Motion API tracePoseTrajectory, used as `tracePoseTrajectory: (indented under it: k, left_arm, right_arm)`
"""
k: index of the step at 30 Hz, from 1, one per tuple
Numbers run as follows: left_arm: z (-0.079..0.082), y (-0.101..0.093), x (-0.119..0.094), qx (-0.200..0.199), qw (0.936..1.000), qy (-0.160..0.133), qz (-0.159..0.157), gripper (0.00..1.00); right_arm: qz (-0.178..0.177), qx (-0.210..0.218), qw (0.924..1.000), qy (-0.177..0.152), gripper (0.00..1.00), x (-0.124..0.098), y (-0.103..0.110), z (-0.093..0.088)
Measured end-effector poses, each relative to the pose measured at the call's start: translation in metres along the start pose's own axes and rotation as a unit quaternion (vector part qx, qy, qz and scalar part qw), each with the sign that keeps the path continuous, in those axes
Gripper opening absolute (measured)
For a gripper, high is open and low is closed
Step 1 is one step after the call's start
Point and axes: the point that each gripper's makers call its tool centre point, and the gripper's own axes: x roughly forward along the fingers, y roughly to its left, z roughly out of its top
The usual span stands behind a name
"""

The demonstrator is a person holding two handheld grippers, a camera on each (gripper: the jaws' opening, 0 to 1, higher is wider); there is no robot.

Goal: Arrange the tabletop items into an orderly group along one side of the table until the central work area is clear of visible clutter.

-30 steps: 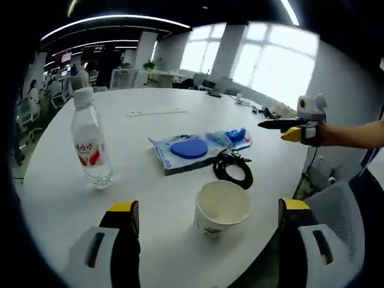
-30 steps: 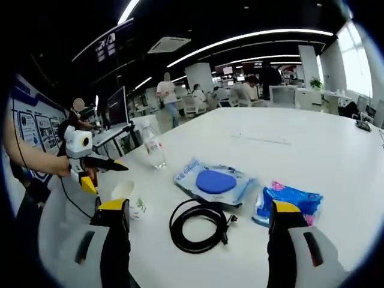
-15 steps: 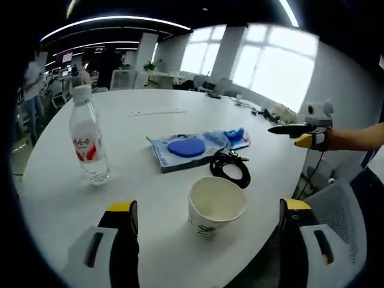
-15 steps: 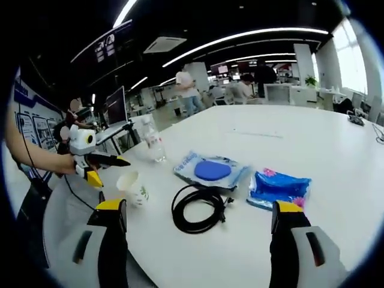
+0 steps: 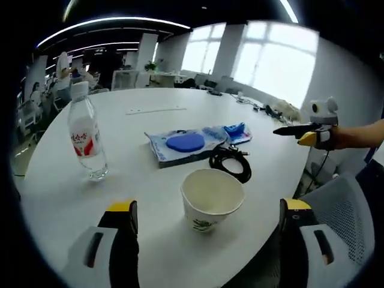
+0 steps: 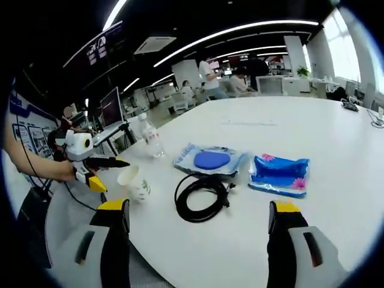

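Change: both cameras have shifted, so the paper cup (image 5: 212, 198) sits larger and nearer between the left gripper's jaws than a second ago; the tabletop items lie as they did.
Left gripper (image 5: 207, 225): jaws spread wide, holding nothing, the cup standing between them untouched; in the right gripper view it hangs at the near left edge of the table, its jaw gap too small to make out.
Right gripper (image 6: 195, 222): jaws wide apart, empty, above the near table edge.
Paper cup: upright, open, near the table (image 5: 54, 180) edge; its print too small to read.
Black cable (image 6: 201, 195): coiled, just beyond the cup, touching the clear packet.
Clear packet (image 6: 210, 160): flat, with a blue oval inside.
Blue packet (image 6: 279, 175): just right of the clear one; partly hidden behind it in the left gripper view.
Water bottle (image 5: 85, 139): upright, far left, well apart from the rest.
Background: office desks and people, blurred.
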Motion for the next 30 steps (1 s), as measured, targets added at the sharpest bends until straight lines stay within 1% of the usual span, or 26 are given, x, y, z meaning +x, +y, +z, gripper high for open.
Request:
tracePoseTrajectory:
  k: [3,6,8,10,12,14,17,20,22,24,26,28,30]
  left_arm:
    - [-0.004,0.002,0.006,-0.006,0.9999,0.0,0.01,0.96]
    - [-0.011,0.007,0.013,-0.006,0.9996,0.009,0.026,0.96]
    - [-0.013,0.009,0.017,-0.006,0.9995,0.01,0.028,0.96]
    - [-0.013,0.008,0.019,-0.003,0.9995,0.012,0.029,0.94]
    - [-0.016,0.008,0.022,-0.001,0.9993,0.02,0.031,0.92]
    - [-0.016,0.009,0.023,-0.001,0.9992,0.02,0.035,0.91]
    - [-0.017,0.011,0.025,-0.003,0.9989,0.022,0.041,0.85]
    - [-0.02,0.014,0.027,-0.008,0.9986,0.027,0.044,0.84]
    - [-0.02,0.013,0.027,-0.009,0.9988,0.026,0.042,0.8]
    - [-0.018,0.015,0.029,0.001,0.9989,0.023,0.042,0.74]
    - [-0.019,0.015,0.029,0.004,0.9988,0.026,0.042,0.68]
    - [-0.019,0.015,0.029,0.002,0.9988,0.023,0.044,0.65]
    - [-0.019,0.013,0.029,0.003,0.9989,0.022,0.041,0.58]
  right_arm:
    - [-0.004,0.005,1.0,0.005,0.94,-0.001,-0.001,-0.004]
    - [-0.011,0.012,0.9999,0.002,0.93,-0.004,-0.004,-0.005]
    - [-0.014,0.014,0.9998,0.0,0.92,-0.006,-0.005,-0.004]
    - [-0.018,0.017,0.9997,-0.002,0.92,-0.008,-0.007,-0.004]
    - [-0.021,0.02,0.9996,-0.002,0.92,-0.01,-0.008,-0.006]
    - [-0.024,0.022,0.9995,0.0,0.91,-0.011,-0.009,-0.008]
    - [-0.029,0.03,0.9991,0.0,0.9,-0.013,-0.01,-0.01]
    - [-0.032,0.035,0.9989,0.001,0.89,-0.014,-0.011,-0.015]
    - [-0.034,0.038,0.9987,0.002,0.89,-0.014,-0.011,-0.017]
    - [-0.035,0.041,0.9985,0.003,0.89,-0.015,-0.01,-0.018]
    - [-0.034,0.043,0.9985,0.003,0.89,-0.014,-0.008,-0.019]
    - [-0.031,0.047,0.9984,0.003,0.89,-0.013,-0.006,-0.02]
    - [-0.032,0.045,0.9984,0.007,0.88,-0.013,-0.006,-0.021]
